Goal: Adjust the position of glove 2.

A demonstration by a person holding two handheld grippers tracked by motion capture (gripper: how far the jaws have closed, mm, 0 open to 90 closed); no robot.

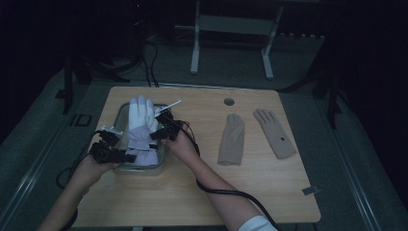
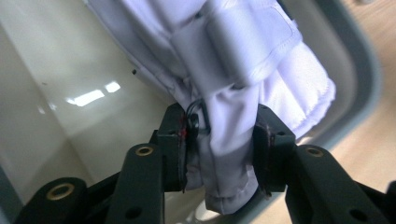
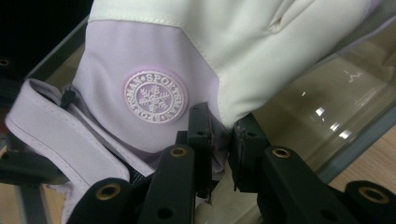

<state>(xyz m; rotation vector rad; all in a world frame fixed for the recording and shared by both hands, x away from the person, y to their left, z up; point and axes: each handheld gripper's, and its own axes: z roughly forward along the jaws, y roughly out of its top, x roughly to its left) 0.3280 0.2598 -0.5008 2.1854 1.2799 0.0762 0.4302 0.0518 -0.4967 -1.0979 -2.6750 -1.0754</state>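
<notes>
Lowering a white-and-lilac ski glove [image 1: 140, 126] into the clear rectangular container [image 1: 161, 161] at the table's left was the work in hand, and both grippers held it. The left gripper [image 2: 218, 147] pinched the glove's cuff end, a thick fold of fabric between its pads; the right gripper [image 3: 222, 140] was pressed nearly together on a thin edge of the palm side, just beside the round snowflake badge [image 3: 155, 97].

That thin bite looked like the weak point — a small tug could have pulled the hem out of the right jaws and let the glove flop over the rim. The glove's white fingers [image 1: 141, 107] already reached to the far wall (seemingly past it), so releasing there risked leaving them draped outside. A strap [image 3: 60, 126] hanging loose near the left jaws could also have snagged on withdrawal. Two beige knit gloves [image 1: 232, 139] lay well apart to the right, on the wooden table [image 1: 192, 192].
</notes>
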